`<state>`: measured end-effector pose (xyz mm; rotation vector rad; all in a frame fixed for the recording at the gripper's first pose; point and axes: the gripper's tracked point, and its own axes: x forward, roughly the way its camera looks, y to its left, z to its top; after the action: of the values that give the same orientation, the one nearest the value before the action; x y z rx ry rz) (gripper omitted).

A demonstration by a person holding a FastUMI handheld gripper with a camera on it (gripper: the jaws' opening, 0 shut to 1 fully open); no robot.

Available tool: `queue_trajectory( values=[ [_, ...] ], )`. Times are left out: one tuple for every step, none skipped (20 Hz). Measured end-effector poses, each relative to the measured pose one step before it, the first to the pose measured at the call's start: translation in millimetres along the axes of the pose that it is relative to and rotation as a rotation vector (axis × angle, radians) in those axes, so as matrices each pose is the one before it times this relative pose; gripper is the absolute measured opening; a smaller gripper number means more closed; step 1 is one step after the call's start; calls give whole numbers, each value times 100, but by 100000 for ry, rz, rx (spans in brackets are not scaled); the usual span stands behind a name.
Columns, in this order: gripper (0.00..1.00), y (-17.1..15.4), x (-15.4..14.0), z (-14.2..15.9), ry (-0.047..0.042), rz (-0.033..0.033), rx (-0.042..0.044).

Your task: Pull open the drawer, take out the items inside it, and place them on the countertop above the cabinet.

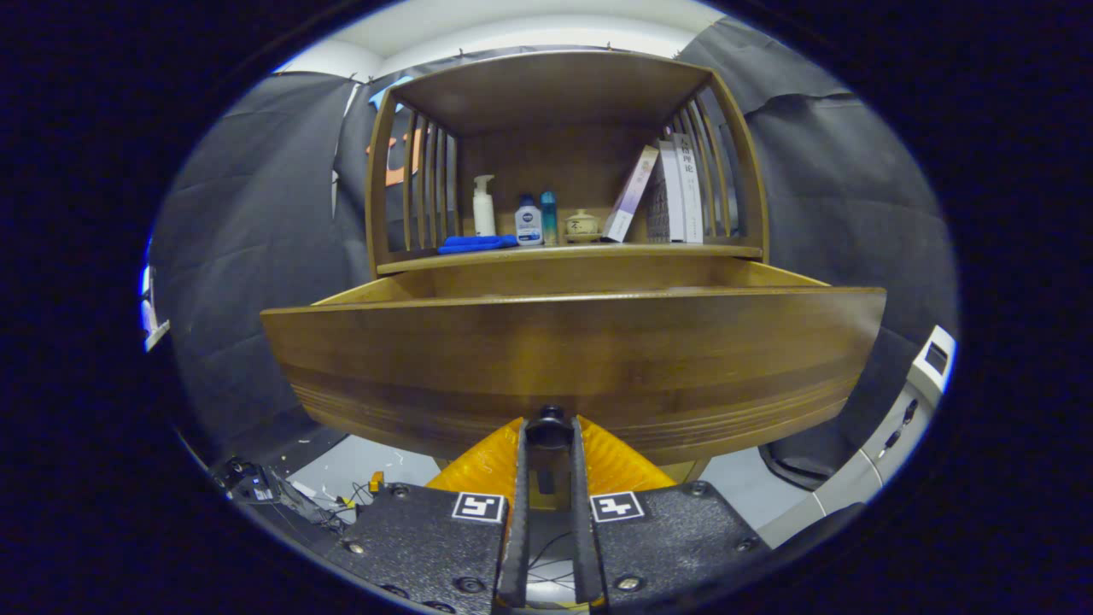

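Observation:
The wooden drawer (572,350) stands pulled out of the cabinet toward me, its wide front panel just ahead of the fingers. My gripper (551,430) is shut on the small black knob (551,417) at the lower middle of that panel, with a yellow finger (482,461) pressing on each side. The front panel hides what lies inside the drawer; I see just its side walls (786,275). Above it runs the countertop (564,253) of the cabinet.
On the countertop stand a folded blue cloth (476,244), a white pump bottle (483,207), two small bottles (529,222), a little ceramic pot (581,225) and leaning books (675,190). Slatted sides and a top shelf enclose it. Cables (273,495) lie on the floor left, a white appliance (905,410) right.

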<state>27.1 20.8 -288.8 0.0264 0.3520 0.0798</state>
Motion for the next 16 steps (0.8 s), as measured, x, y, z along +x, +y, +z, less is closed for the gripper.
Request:
queue_trajectory(
  values=[
    [24, -43, 24, -37, 56, -602, -1258],
    [24, -114, -61, 8, -78, -410, -585],
    [34, -306, -341, 191, -1010, -1301, 1132],
    [45, -193, -558, 610, -2829, -10, 1651],
    [55, -729, -516, 522, -2616, -2802, -188],
    [65, -212, -284, 601, -2027, -278, -662],
    [76, -33, -123, 671, -1478, 501, -564],
    [86, -289, -667, 716, -1122, 496, 796],
    [89, -60, -265, 935, -1325, 528, 1715],
    [93, -129, -466, 1106, -1634, 434, 1779],
    [96, -168, -255, 1132, -1127, 321, 995],
    [96, -347, -175, 1319, -883, -314, 742],
    [97, -323, -62, 1217, -638, -206, 27],
    [97, -285, 60, 1451, -1058, -108, 498],
    [98, -209, 99, 1530, -1699, 119, 559],
    [98, -341, 233, 1657, -2080, -345, 244]
  ],
)
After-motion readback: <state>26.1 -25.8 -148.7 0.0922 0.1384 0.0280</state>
